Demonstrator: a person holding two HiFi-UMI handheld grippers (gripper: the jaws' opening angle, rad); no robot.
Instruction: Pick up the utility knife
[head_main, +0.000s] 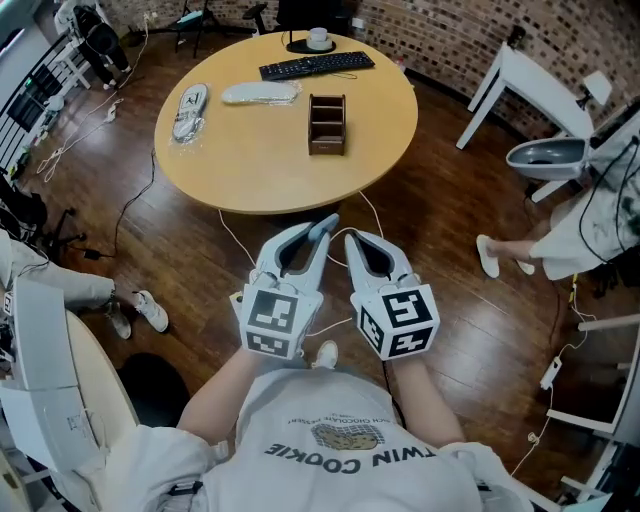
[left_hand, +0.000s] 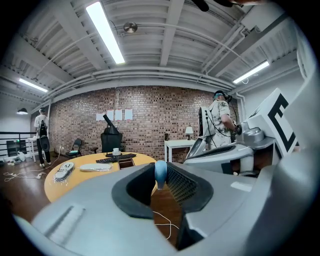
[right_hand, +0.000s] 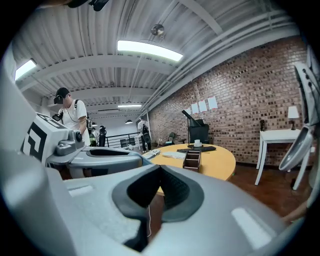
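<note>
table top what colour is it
Light yellowish tan table top, best seen in the head view.

Right claw (right_hand: 159, 170) closed, empty, facing round table (right_hand: 220, 159).

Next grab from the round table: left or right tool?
Probably right. Both tools hang side by side short of the table, but the right tool is shut and empty, while the left tool grips a small blue object.

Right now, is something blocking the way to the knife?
I can't tell which thing is the knife. Nothing stands between the table and the left hand-held gripper or the right hand-held gripper. The left one grips a small blue thing.
</note>
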